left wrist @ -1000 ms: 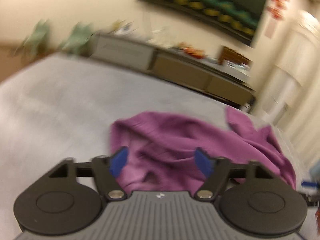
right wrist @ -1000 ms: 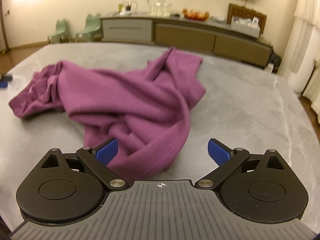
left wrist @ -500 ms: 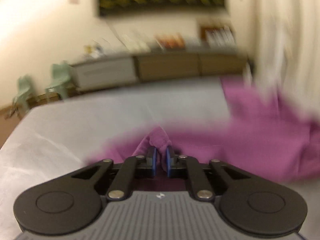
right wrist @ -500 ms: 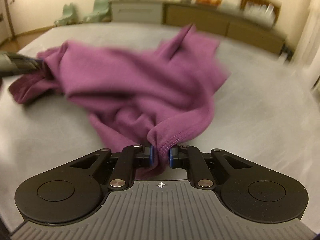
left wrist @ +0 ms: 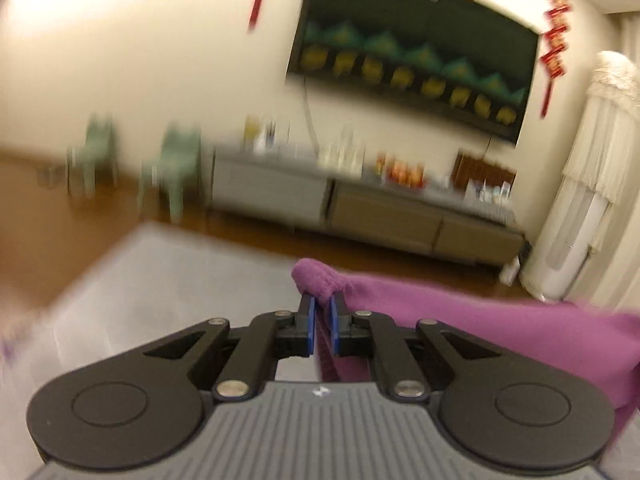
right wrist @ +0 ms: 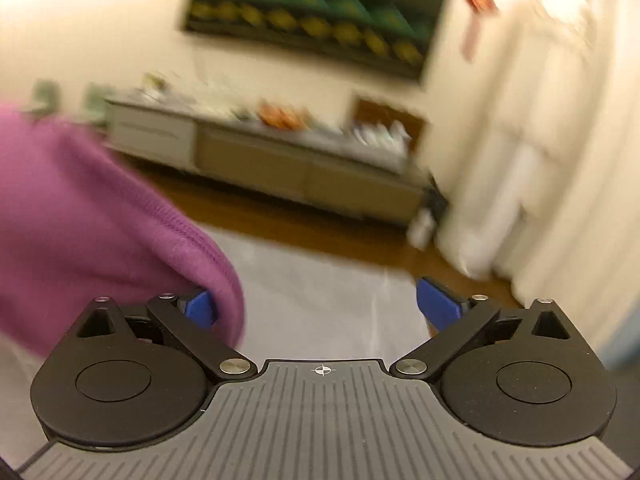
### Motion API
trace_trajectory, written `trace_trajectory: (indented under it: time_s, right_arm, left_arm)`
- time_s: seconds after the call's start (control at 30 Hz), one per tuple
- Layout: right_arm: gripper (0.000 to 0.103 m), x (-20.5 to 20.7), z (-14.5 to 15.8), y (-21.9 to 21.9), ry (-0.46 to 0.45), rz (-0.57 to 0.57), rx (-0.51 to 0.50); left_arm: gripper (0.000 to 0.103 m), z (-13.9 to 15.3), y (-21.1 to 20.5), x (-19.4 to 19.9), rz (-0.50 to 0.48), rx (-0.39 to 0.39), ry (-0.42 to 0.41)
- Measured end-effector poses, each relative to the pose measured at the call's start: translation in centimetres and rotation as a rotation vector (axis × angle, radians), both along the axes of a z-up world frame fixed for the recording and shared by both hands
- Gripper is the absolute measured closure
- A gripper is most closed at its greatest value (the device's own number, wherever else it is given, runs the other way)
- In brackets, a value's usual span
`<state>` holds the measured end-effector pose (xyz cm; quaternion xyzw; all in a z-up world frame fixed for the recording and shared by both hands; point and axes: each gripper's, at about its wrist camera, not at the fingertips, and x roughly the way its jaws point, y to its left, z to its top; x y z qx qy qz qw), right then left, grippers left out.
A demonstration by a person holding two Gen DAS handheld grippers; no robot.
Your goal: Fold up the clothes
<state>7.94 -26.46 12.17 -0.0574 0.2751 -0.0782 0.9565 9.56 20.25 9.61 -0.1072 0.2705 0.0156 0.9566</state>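
The left gripper (left wrist: 320,322) pinches a bunched edge of the purple garment (left wrist: 500,332), lifted; the right gripper (right wrist: 320,304) gapes wide, cloth against its left finger; no fold yet

The purple garment (left wrist: 500,332) is soft matt knit cloth; the table (right wrist: 320,300) looks smooth, grey, faintly veined.

Cream painted wall (left wrist: 160,60) w/ a dark framed picture of green peaks & yellow shapes (left wrist: 412,68); red hanging ornaments (left wrist: 554,52) either side. Below it a long low grey-and-tan sideboard (left wrist: 360,208), top cluttered w/ blurred items. Two small pale-green chairs (left wrist: 172,168) at left by the wall. Brown wood floor (left wrist: 48,208). White pleated curtain (left wrist: 592,168) at right. Pale grey tabletop (right wrist: 320,292) in foreground. Warm light, bright patch upper left.
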Motion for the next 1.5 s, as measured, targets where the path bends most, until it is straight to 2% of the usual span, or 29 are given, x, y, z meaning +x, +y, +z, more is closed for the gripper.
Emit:
trace_trajectory:
  time_s: [0.07,0.13,0.23,0.33,0.4,0.5,0.57,0.6,0.63,0.67,0.7,0.73,0.8,0.93,0.97,1.07,1.1,1.13,1.17,1.2,1.27,1.33,1.4,1.5]
  right_arm:
    - [0.009,-1.4,-3.5,0.3,0.04,0.029,0.162]
    - [0.009,-2.9,-6.8,1.5,0.092,0.069,0.204]
    - [0.009,-5.0,-11.2,3.9,0.2,0.115,0.195]
    - [0.005,-5.7,-12.1,5.6,0.237,0.17,0.077]
    - [0.002,-5.8,-13.2,5.6,0.271,0.153,0.021]
    - [0.006,-4.3,-14.9,4.9,0.35,0.105,0.02]
    - [0.018,-3.2,-15.3,4.2,0.37,0.108,0.076]
    - [0.047,-2.4,-15.6,3.7,0.391,0.119,0.111]
    - [0.068,-1.9,-15.9,3.5,0.404,0.131,0.136]
    - [0.087,-1.4,-15.9,3.5,0.405,0.143,0.138]
    - [0.1,-0.9,-15.4,3.8,0.391,0.147,0.059]
    - [0.1,-0.5,-14.7,4.1,0.372,0.148,-0.041]
    - [0.1,0.2,-11.7,3.3,0.307,0.126,-0.159]
    - [0.1,-1.4,-3.2,2.6,0.137,0.103,-0.548]
    - [0.1,-2.2,-1.8,2.7,0.109,0.106,-0.642]
    - [0.098,-4.3,-1.6,2.7,0.127,0.122,-0.807]
    - [0.091,-4.8,-2.8,2.4,0.169,0.149,-0.814]
    - [0.07,-5.3,-4.4,2.0,0.22,0.181,-0.807]
    - [0.06,-5.7,-6.0,1.3,0.273,0.205,-0.776]
    - [0.055,-6.0,-7.7,0.4,0.335,0.228,-0.723]
    - [0.056,-6.9,-10.4,-1.4,0.426,0.244,-0.59]
    - [0.052,-7.8,-12.2,-3.0,0.462,0.231,-0.458]
    - [0.046,-8.5,-12.9,-4.3,0.449,0.205,-0.332]
    - [0.035,-8.1,-12.9,-5.6,0.392,0.144,-0.174]
  left_arm:
    - [0.096,-2.9,-0.1,-0.1,0.001,-0.002,0.059]
    - [0.096,-4.5,0.2,0.0,0.008,-0.006,0.088]
    - [0.096,-4.9,1.3,-0.2,0.037,-0.032,0.076]
    - [0.096,-4.8,1.9,0.0,0.081,-0.097,0.031]
    - [0.096,-4.8,2.2,0.2,0.108,-0.138,0.006]
    - [0.096,-5.6,1.9,1.1,0.127,-0.178,-0.008]
    - [0.096,-5.6,1.4,1.9,0.11,-0.177,-0.005]
    - [0.096,-5.3,1.1,2.4,0.104,-0.171,-0.01]
    - [0.096,-4.8,0.9,3.0,0.1,-0.166,-0.023]
    - [0.096,-3.7,1.3,3.7,0.102,-0.172,-0.041]
    - [0.096,-2.6,1.8,4.4,0.107,-0.184,-0.06]
    - [0.096,-1.2,2.7,5.0,0.115,-0.212,-0.082]
    - [0.096,2.4,5.1,5.7,0.141,-0.26,-0.137]
    - [0.096,7.4,8.9,4.4,0.157,-0.27,-0.211]
    - [0.096,7.2,9.4,3.8,0.157,-0.261,-0.196]
    - [0.096,4.8,10.5,1.7,0.158,-0.222,-0.114]
    - [0.096,4.0,10.9,1.0,0.158,-0.21,-0.087]
    - [0.096,3.2,11.2,0.3,0.159,-0.197,-0.06]
    - [0.096,1.9,11.7,-0.5,0.158,-0.196,-0.025]
    - [0.096,0.3,12.1,-1.2,0.156,-0.201,0.014]
    - [0.096,-2.6,13.0,-2.8,0.154,-0.213,0.088]
    - [0.096,-4.5,13.9,-3.9,0.166,-0.212,0.135]
    - [0.096,-5.5,14.5,-4.6,0.18,-0.215,0.158]
    - [0.096,-5.5,14.8,-5.2,0.185,-0.223,0.15]
